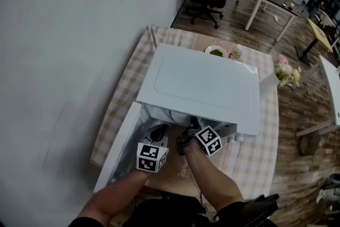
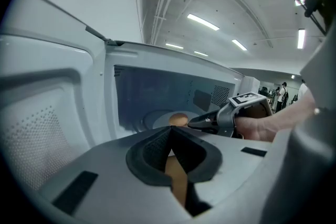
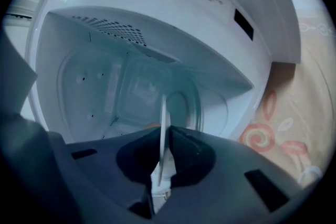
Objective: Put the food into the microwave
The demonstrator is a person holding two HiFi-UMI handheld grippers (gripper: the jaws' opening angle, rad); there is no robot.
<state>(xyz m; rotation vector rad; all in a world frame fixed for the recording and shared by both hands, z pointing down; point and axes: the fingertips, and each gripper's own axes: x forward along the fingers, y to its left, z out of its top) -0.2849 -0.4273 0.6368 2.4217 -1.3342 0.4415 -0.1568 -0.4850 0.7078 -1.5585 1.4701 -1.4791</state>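
Checked cloth is covering the tabletop I am working over, and at its near edge I am holding both grippers at the mouth of the white microwave, whose door is hanging open on the left. My left gripper is hovering with jaws together on nothing, while my right gripper is pinching the rim of a thin white plate; the round brown food is sitting inside the cavity. Farther back, a dish of greens is resting near the tabletop's far edge.

Glossy white microwave, checked cloth tablecloth, matt wooden floor
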